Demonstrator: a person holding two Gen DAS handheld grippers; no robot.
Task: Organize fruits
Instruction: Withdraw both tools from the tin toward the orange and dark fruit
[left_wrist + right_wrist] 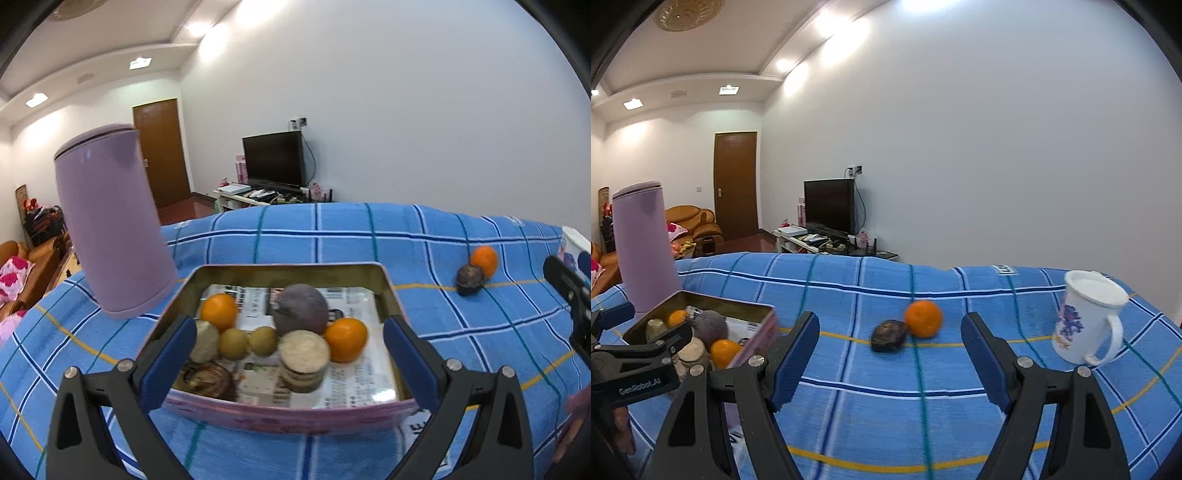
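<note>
The left gripper [290,360] stands wide and empty over the pink tin tray [288,415], which holds oranges and other fruit. The right gripper [890,354] stands wide and empty. Beyond it, a loose orange [923,319] touches a dark fruit [888,335] on the blue checked cloth [886,417], with a white mug [1087,317] at right.

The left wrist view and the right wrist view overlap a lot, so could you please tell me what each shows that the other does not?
Only the left wrist view looks down into the tin, showing two small brown fruits and the newspaper lining.

Only the right wrist view shows the whole white mug, including its handle; the left view catches only its edge.

Both show the purple flask, the blue checked cloth, and the loose orange touching a dark fruit outside the tin.
</note>
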